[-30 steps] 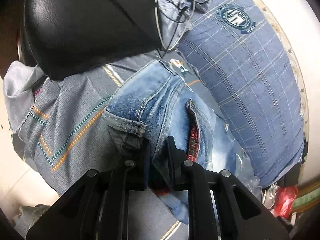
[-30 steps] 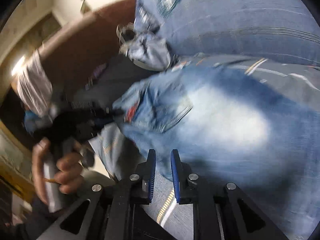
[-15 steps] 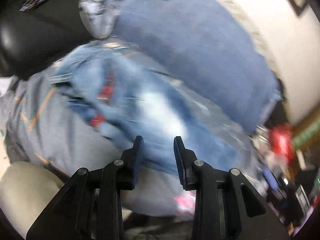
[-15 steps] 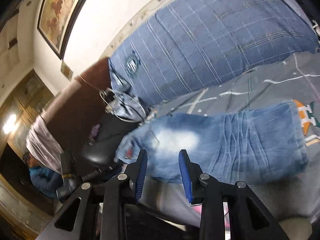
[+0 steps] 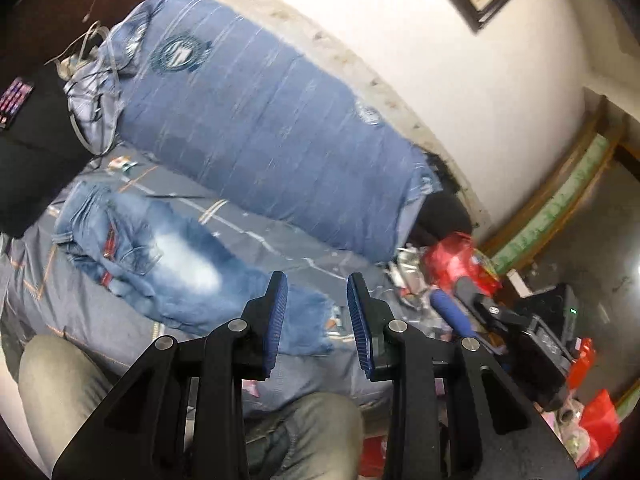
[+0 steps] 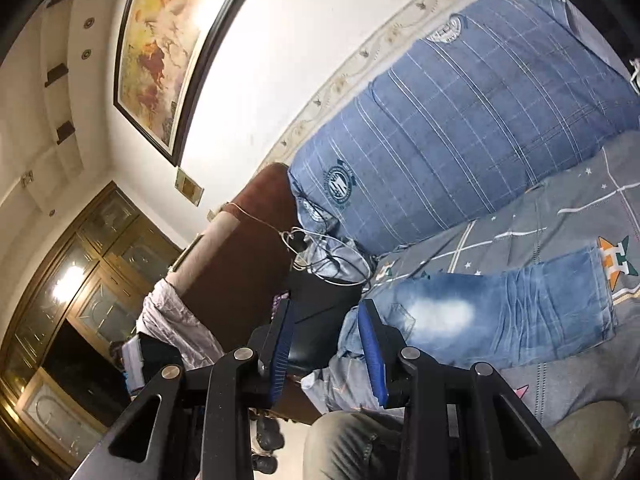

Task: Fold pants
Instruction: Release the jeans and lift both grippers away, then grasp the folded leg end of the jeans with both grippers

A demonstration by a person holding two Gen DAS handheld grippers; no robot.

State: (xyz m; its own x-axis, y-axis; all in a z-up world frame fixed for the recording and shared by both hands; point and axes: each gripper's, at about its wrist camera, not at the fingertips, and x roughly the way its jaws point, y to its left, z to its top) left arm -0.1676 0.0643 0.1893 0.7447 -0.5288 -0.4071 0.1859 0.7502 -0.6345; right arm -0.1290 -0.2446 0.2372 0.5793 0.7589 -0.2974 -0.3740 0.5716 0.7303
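The folded faded blue jeans (image 5: 172,264) lie flat on the grey patterned bedsheet (image 5: 280,248), waistband toward the left, and also show in the right wrist view (image 6: 500,312). My left gripper (image 5: 316,300) is open and empty, held above the near edge of the bed over the hem end of the jeans. My right gripper (image 6: 326,328) is open and empty, raised off the bed near the waistband end, with nothing between its blue pads (image 6: 370,344).
A large blue checked pillow (image 5: 272,136) lies behind the jeans against the wall. A black bag (image 5: 28,140) with cables sits at the waistband end. The person's knees (image 5: 72,392) are at the bed edge. Red bags and clutter (image 5: 460,264) lie at the right.
Both grippers have let go of the jeans, opened and pulled back and up from the bed. The jeans now lie folded on the sheet.
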